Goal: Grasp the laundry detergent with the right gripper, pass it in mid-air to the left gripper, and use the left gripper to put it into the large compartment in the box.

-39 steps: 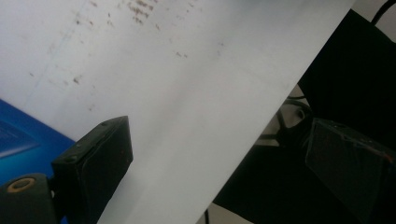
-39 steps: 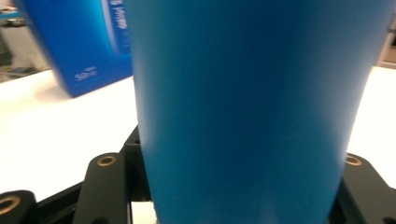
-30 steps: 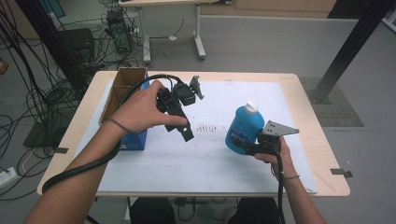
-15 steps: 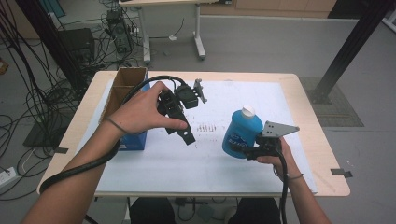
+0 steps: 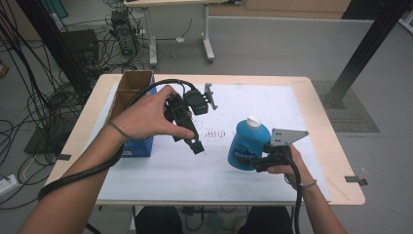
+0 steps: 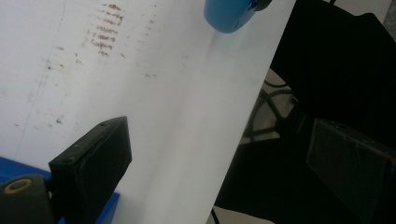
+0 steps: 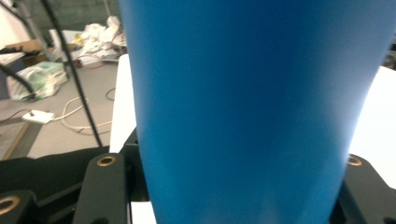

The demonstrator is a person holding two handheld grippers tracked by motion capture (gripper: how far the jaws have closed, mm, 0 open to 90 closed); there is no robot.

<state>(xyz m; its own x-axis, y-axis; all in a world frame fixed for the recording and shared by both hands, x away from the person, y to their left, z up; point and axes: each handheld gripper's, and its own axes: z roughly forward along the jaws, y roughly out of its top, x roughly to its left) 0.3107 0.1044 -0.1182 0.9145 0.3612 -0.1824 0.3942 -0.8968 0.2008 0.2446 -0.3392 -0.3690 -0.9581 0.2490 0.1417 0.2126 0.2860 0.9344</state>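
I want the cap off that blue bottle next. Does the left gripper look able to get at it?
Probably yes. The left gripper hangs open and empty, with bare white sheet between it and the bottle. The right gripper grips the bottle low, leaving the white cap free.

Lab / test workspace, not a home.
Bundles of black cables (image 5: 29,102) are hanging and trailing over a grey floor (image 5: 272,44); a PC tower (image 5: 124,34) w/ wiring is sitting by a second desk's metal legs (image 5: 207,34); a black frame post (image 5: 363,53) is standing at right. Work table (image 5: 321,122) is wearing a white sheet (image 5: 272,105), edges taped down.
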